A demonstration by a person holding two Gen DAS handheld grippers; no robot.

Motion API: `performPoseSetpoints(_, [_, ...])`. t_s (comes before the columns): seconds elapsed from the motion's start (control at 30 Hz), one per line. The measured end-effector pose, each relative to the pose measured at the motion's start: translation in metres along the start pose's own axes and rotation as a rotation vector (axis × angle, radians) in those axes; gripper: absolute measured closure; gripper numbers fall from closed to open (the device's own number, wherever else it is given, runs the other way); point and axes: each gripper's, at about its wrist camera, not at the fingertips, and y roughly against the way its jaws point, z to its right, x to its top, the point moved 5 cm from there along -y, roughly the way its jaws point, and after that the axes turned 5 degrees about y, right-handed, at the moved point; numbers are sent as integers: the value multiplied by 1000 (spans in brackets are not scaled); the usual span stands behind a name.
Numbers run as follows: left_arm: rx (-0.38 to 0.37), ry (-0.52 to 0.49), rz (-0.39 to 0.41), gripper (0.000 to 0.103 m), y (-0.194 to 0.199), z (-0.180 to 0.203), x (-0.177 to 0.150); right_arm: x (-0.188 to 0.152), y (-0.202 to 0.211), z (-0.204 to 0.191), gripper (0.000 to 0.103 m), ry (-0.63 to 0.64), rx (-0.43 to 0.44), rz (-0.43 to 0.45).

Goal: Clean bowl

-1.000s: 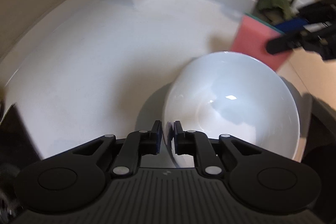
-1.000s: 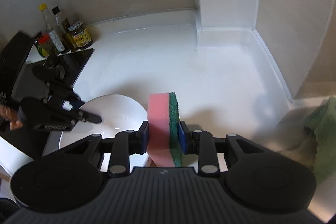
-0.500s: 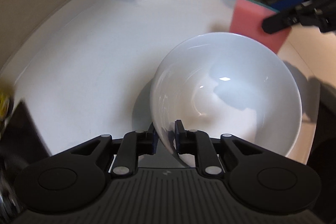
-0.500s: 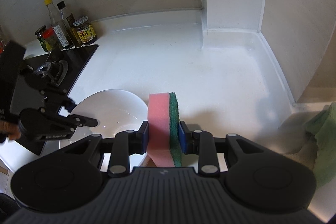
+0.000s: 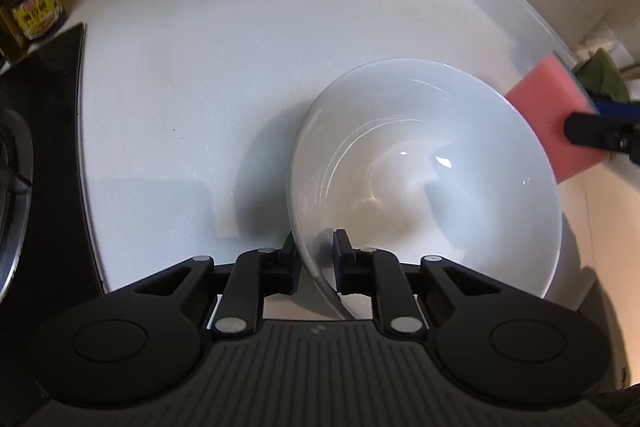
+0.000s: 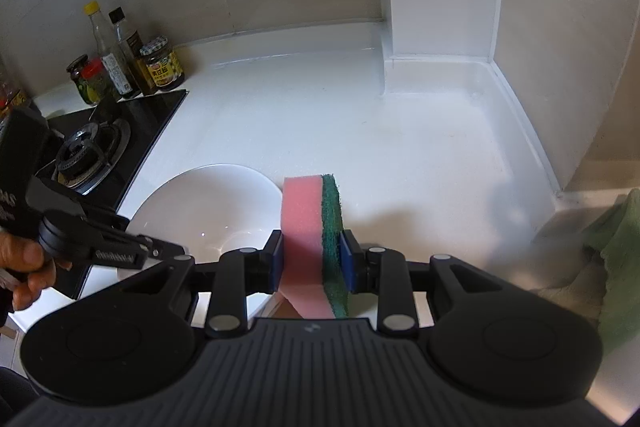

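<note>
One round white ceramic bowl (image 5: 424, 179) sits on the white bench (image 5: 200, 87), its near rim pinched between the left gripper (image 5: 314, 259) fingers, which have just been closing. The right gripper (image 6: 312, 259) clamps one pink-and-green sponge (image 6: 310, 227) just beside the bowl. Wiping seems not yet begun; next, the sponge likely must enter the bowl.

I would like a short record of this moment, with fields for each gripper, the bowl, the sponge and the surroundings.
left gripper: clamped on the bowl rim
bowl: white, tilted, looks empty
right gripper: shut on the sponge
sponge: pink foam with a green scouring side, beside the bowl, not inside it
counter: white; gas stove and jars at its left
</note>
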Motion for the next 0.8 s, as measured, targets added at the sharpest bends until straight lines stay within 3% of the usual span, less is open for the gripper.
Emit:
performPoseSetpoints(0.3, [-3, -13, 17, 85, 2, 8, 0, 3, 1, -2, 78, 21, -4, -16])
performPoseSetpoints(0.63, [-21, -95, 18, 84, 1, 18, 7, 4, 1, -1, 78, 14, 6, -15])
performPoseSetpoints(0.8, [-48, -425, -11, 72, -1, 34, 10, 8, -2, 2, 78, 22, 7, -19])
